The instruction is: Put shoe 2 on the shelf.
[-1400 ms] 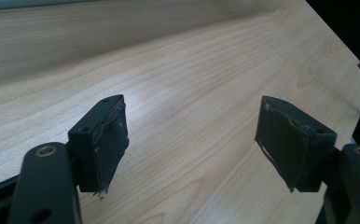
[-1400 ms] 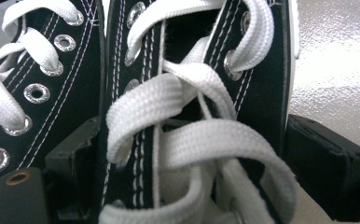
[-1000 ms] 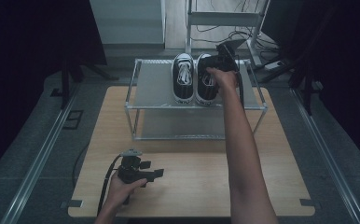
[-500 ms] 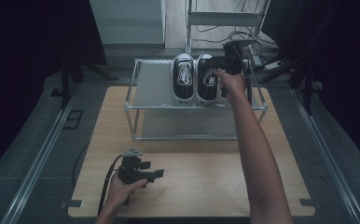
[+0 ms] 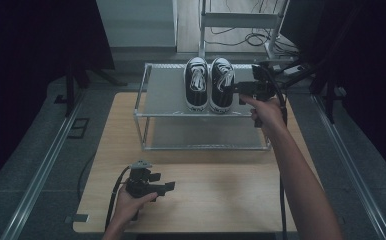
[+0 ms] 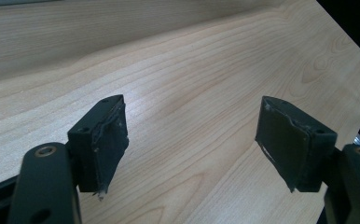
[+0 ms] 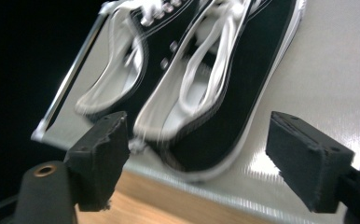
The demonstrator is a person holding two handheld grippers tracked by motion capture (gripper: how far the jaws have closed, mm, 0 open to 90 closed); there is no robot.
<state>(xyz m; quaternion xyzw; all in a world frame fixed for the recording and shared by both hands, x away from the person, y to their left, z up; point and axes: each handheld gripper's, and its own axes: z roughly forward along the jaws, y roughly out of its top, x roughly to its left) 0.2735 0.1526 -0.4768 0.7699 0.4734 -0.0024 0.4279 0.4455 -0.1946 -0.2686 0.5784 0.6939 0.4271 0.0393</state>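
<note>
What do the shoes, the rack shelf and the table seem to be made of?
The shoes look like black canvas with white rubber soles and white laces, though motion blur hides the weave. The rack shelf seems to be grey metal, matt with soft glints, on thin bright metal rails. The table looks like pale wood or wood laminate, since its grain lines are clear.

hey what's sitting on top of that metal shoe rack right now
Two black sneakers with white laces stand side by side on the metal rack's top shelf, toes toward the person. The lower shelf is mostly covered by the top one; nothing can be made out there.
</note>
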